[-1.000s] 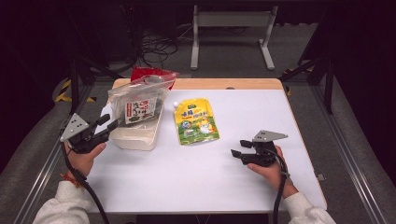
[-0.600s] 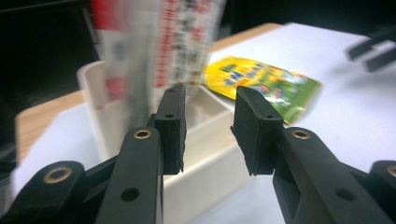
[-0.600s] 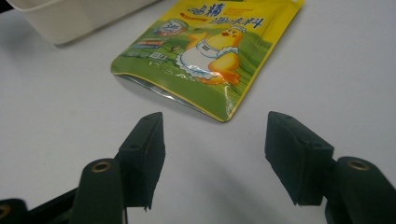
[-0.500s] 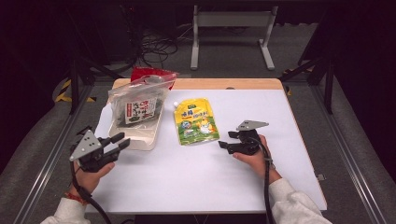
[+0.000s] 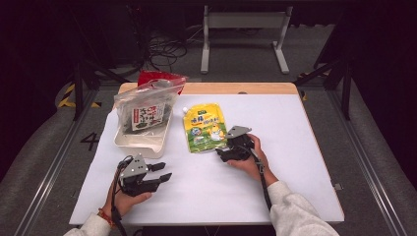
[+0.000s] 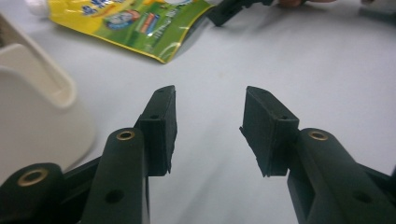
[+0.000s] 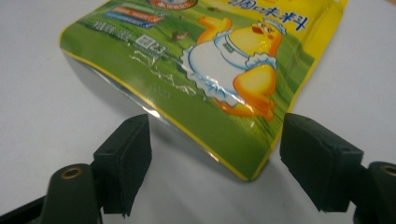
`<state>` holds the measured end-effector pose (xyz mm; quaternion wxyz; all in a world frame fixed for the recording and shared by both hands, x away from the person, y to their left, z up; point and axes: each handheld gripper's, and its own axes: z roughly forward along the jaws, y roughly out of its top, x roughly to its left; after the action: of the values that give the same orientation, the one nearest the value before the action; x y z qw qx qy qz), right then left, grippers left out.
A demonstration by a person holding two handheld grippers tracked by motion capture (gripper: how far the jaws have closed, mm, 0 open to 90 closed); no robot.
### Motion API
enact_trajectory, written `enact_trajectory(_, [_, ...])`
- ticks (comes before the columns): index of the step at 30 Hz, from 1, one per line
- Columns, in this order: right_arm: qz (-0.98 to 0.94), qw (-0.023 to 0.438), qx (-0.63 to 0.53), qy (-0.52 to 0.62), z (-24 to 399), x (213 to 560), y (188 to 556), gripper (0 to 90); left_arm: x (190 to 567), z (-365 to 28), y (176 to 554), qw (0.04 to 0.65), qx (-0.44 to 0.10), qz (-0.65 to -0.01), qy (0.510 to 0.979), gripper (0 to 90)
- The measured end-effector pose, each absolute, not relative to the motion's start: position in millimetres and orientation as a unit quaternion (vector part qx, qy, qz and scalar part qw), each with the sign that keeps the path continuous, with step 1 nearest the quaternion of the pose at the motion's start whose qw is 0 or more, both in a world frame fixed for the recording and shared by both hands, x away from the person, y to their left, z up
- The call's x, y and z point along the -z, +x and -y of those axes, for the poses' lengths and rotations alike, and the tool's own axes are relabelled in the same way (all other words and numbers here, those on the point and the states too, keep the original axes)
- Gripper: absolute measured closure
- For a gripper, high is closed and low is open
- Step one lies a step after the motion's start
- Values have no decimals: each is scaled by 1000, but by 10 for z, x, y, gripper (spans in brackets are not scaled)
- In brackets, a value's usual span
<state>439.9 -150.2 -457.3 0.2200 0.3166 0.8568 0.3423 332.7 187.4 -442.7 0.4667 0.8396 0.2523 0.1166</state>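
Observation:
A yellow and green spouted pouch (image 5: 204,128) with a cartoon chick lies flat on the white table (image 5: 295,147). My right gripper (image 5: 221,153) stands open at the pouch's near right corner; in the right gripper view the pouch's bottom edge (image 7: 187,116) lies just ahead of the jaws, not between them. My left gripper (image 5: 164,172) is open over bare table at the near left, nothing between its fingers (image 6: 161,126). A clear bag of dark seaweed snack (image 5: 143,107) leans in a cream tub (image 5: 142,140).
Something red (image 5: 155,77) sits behind the tub at the table's far edge. The cream tub's rim (image 6: 37,74) is close on the left gripper's left. Dark floor, cables and a metal stand (image 5: 243,34) lie beyond the table.
My right gripper has moved left and forward to the pouch's near corner. My left gripper has pulled back from the tub toward the near left of the table.

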Motion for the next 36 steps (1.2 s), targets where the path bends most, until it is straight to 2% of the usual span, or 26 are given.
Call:
enact_trajectory(6, [-861, 240, -329, 305, 1374, 4561, 4449, 248, 4477, -1807, 3353, 461, -99, -246, 847, 523])
enact_trajectory(11, [-867, 245, -332, 281, 1323, 4554, 4431, 384, 4515, -1757, 3373, 457, -87, -241, 852, 519])
enact_trajectory(13, [-870, 253, -327, 268, 1299, 4549, 4410, 466, 4519, -1734, 3370, 455, -84, -238, 854, 516])
enact_trajectory(15, [-876, 269, -318, 243, 1263, 4545, 4373, 592, 4520, -1719, 3367, 454, -82, -238, 855, 513])
enact_trajectory(16, [-876, 269, -318, 243, 1263, 4545, 4373, 592, 4518, -1714, 3367, 455, -81, -236, 855, 513])
enact_trajectory(17, [-881, 287, -305, 221, 1215, 4547, 4336, 705, 4523, -1707, 3377, 458, -74, -238, 853, 510])
enact_trajectory(22, [-886, 321, -279, 185, 1139, 4547, 4301, 868, 4560, -1683, 3394, 452, -61, -238, 858, 496])
enact_trajectory(28, [-884, 345, -268, 166, 1136, 4524, 4258, 900, 4577, -1648, 3424, 458, -60, -248, 852, 472])
enact_trajectory(30, [-884, 336, -278, 166, 1166, 4508, 4213, 900, 4577, -1628, 3461, 462, -58, -259, 846, 411])
enact_trajectory(33, [-887, 334, -280, 154, 1197, 4514, 4083, 900, 4586, -1572, 3510, 466, -43, -274, 840, 385])
enact_trajectory(35, [-888, 332, -283, 144, 1234, 4516, 3942, 900, 4594, -1527, 3531, 461, -48, -290, 837, 272])
enact_trajectory(36, [-889, 329, -286, 141, 1259, 4512, 3877, 900, 4607, -1491, 3552, 460, -44, -300, 835, 251])
